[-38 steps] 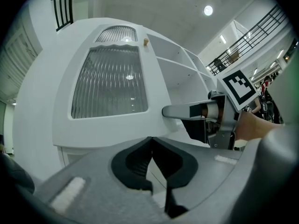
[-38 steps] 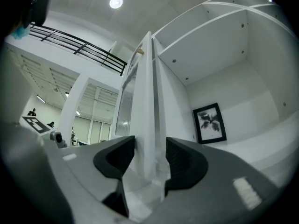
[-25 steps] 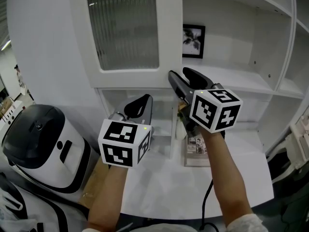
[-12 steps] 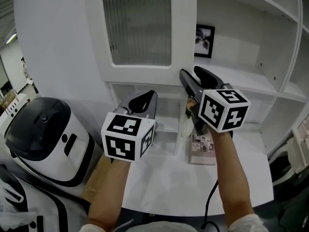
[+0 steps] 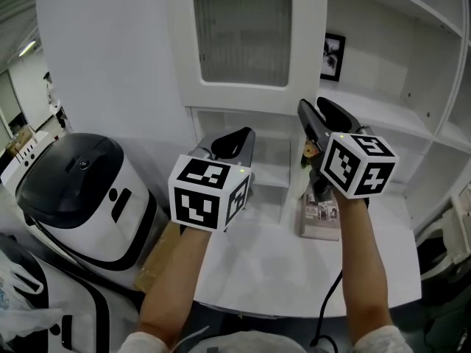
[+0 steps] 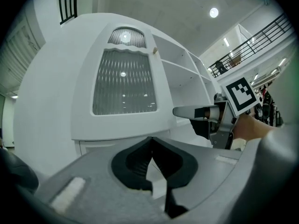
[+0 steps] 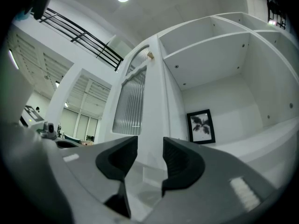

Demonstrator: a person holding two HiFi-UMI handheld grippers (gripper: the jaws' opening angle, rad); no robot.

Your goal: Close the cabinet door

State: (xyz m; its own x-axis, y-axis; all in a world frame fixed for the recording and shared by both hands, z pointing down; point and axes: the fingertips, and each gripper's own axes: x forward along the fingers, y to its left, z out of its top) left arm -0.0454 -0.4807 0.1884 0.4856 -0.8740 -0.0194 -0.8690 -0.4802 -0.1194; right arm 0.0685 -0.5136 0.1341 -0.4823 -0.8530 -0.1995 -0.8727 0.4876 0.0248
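1. While the cabinet door (image 5: 243, 35) fills the upper middle of the head view, the frame edge cuts off its top, and its arched head shows only in the left gripper view.
2. Both forearms cover part of the white table (image 5: 257, 271). The print on the flat packet (image 5: 320, 218) lying under the right gripper is too small to read.
3. In the head view the tips of the right gripper (image 5: 318, 116) lie just below the door's lower right corner. No view shows whether they touch it.
4. That door is white, with a ribbed glass panel and a small pale knob (image 7: 150, 55) near its top edge. It stands swung out from the open shelves, to the left of the compartment holding the framed picture (image 5: 333, 56). The right gripper view sees it almost edge-on.
5. On the left gripper (image 5: 234, 144) the jaws meet at their tips with nothing between them, and the gripper points at the white cabinet front below the door.
6. On the right gripper the jaws stand a narrow gap apart and have just been closing. Nothing sits between the pads, and the door's white edge shows beyond the gap.
7. Compared with a second ago, the door, both grippers and the picture sit further right in the head view. More of the door's top is cropped, and the white appliance with a black lid (image 5: 81, 190) at the left has come more fully into view.
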